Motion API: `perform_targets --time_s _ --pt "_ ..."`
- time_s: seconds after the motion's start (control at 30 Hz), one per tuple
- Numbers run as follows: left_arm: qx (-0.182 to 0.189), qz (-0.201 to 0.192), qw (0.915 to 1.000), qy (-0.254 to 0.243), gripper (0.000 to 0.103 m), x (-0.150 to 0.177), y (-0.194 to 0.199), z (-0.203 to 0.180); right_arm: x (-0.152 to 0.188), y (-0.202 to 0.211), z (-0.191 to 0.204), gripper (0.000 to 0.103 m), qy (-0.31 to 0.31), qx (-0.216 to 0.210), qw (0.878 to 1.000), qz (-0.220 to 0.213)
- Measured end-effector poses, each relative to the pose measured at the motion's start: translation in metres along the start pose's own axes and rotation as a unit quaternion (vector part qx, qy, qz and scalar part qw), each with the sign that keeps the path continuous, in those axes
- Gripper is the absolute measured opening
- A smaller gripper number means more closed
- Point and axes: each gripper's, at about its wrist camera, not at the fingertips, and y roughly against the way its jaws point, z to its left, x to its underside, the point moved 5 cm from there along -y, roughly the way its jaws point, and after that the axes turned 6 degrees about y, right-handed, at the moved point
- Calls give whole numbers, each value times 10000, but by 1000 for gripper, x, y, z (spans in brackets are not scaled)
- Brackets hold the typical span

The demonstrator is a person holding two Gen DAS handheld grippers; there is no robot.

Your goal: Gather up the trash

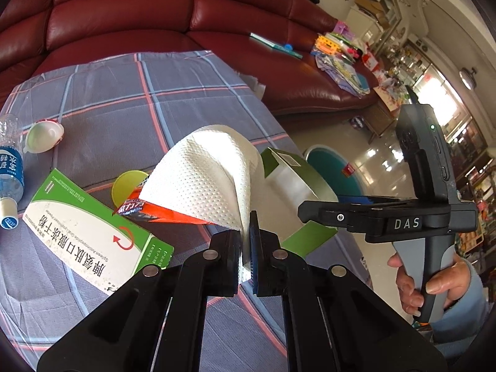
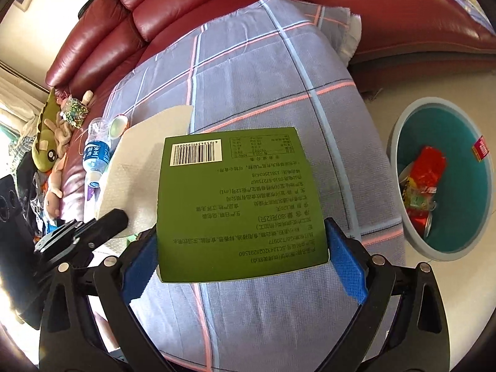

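Observation:
My left gripper (image 1: 246,248) is shut on a white paper towel (image 1: 204,179), which drapes forward over a red snack wrapper (image 1: 155,210). My right gripper (image 2: 241,254) is shut on a dark green box (image 2: 238,201), gripped by its two sides above the plaid cloth (image 2: 263,93); the same box (image 1: 288,186) and the right gripper's handle show in the left wrist view. A green-and-white medicine box (image 1: 90,232), a yellow-green lid (image 1: 128,186), a white cup (image 1: 43,136) and a water bottle (image 1: 11,170) lie on the cloth. The teal bin (image 2: 443,179) stands on the floor to the right and holds wrappers.
A red leather sofa (image 1: 155,15) runs behind the cloth-covered table, with books and toys (image 1: 338,59) on its right seat. Plush toys (image 2: 52,142) lie at the left in the right wrist view. Glossy tiled floor (image 1: 381,161) is to the right around the bin.

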Motion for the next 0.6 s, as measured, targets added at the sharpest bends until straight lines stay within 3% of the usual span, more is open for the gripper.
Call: perform_targets --time_s 0.07,0.2,0.3,0.5,0.6 --pt "99 192 9997 -124 6 5 -13 -6 2 -1 3 93 -96 -297 9995 38" --pt "44 469 9984 -323 6 19 -39 -15 3 -3 8 93 -104 -412 9991 49" --pt "82 668 9977 -61 6 25 -57 -3 2 2 4 93 -162 -450 9989 3" --pt "-38 727 9973 22 6 27 -67 5 1 13 -8 93 -211 -226 9995 -116" --pt "-71 724 9973 34 6 27 -68 4 3 20 -10 93 -36 270 9994 -232"
